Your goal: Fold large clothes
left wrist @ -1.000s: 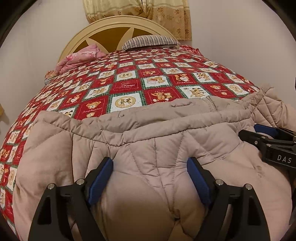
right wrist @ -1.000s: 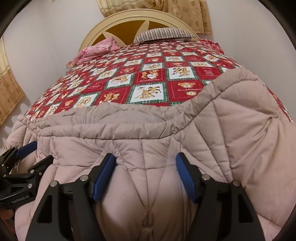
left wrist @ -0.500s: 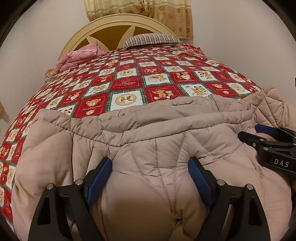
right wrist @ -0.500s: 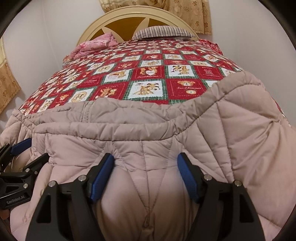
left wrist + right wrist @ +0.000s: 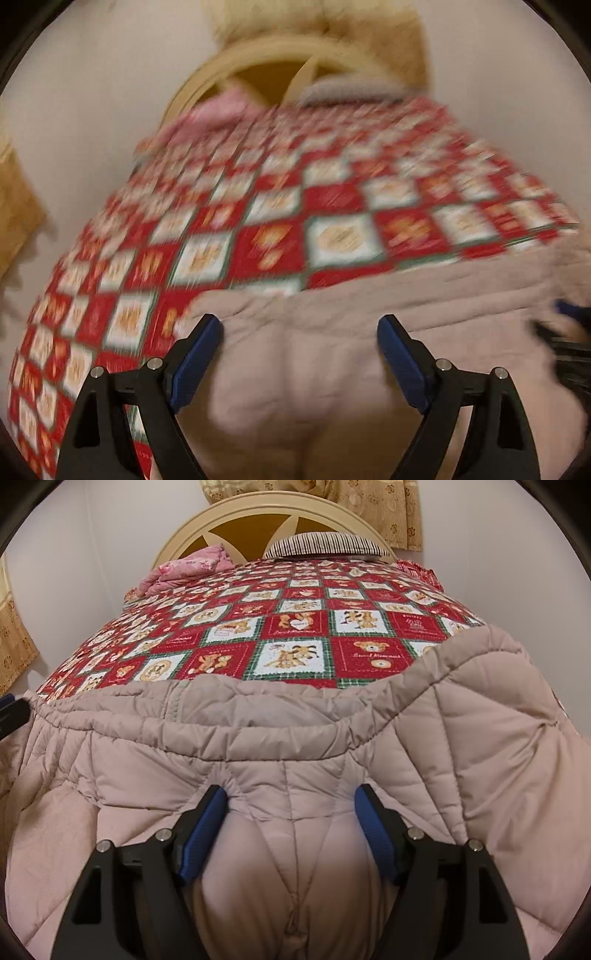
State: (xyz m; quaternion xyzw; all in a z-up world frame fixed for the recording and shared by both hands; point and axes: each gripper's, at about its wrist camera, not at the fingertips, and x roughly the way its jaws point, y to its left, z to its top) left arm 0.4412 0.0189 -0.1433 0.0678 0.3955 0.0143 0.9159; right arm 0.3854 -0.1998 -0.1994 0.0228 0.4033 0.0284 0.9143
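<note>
A large beige quilted puffer coat [image 5: 280,738] lies across the near end of the bed. My right gripper [image 5: 291,801] is shut on a thick fold of the coat, which bulges between its blue pads. My left gripper [image 5: 299,332] also has a bulge of the coat [image 5: 295,369] between its blue pads; this view is blurred by motion. The right gripper shows at the right edge of the left wrist view [image 5: 569,332]. The left gripper shows at the left edge of the right wrist view [image 5: 13,716].
The bed has a red, white and green teddy-bear quilt [image 5: 295,627]. A striped pillow [image 5: 325,544] and a pink blanket [image 5: 184,568] lie by the cream headboard [image 5: 273,513]. Walls and curtains stand around the bed.
The left gripper has swung quickly leftwards with the coat, so its view is blurred and shows more quilt. The right gripper has stayed shut on the coat and barely moved.
</note>
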